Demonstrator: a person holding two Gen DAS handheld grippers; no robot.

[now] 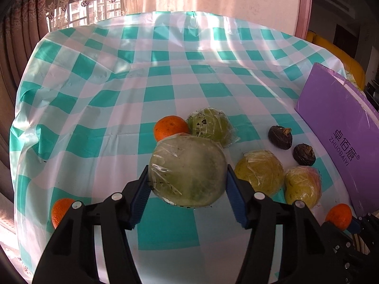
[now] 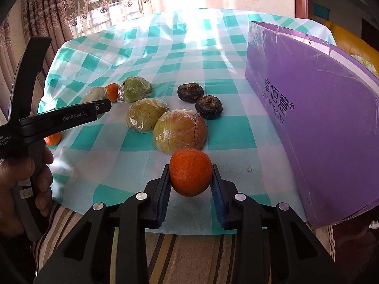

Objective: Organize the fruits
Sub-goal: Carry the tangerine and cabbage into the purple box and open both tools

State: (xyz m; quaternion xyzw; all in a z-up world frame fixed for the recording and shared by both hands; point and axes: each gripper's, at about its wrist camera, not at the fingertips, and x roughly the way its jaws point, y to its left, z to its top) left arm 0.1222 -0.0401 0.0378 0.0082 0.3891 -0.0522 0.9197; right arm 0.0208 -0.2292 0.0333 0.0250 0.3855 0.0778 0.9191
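A large pale green fruit in cling film (image 1: pixel 189 156) sits between the blue pads of my left gripper (image 1: pixel 187 175), which is shut on it just above the checked tablecloth (image 1: pixel 165 82). In the right wrist view the same gripper (image 2: pixel 104 106) reaches in from the left, held by a hand (image 2: pixel 21 177). My right gripper (image 2: pixel 191 168) is shut on a small orange (image 2: pixel 190 175) near the table's front edge. Behind it lie two wrapped yellow-green fruits (image 2: pixel 180 130) (image 2: pixel 144 116), and two dark brown fruits (image 2: pixel 190 92) (image 2: pixel 209 107) lie further back.
A tall purple box (image 2: pixel 319 118) stands along the table's right side. Another orange (image 1: pixel 170 127) and a wrapped green fruit (image 1: pixel 209 125) lie just beyond the left gripper. One orange (image 1: pixel 60 210) rests near the left table edge. A striped cushion (image 2: pixel 184 255) lies below the front edge.
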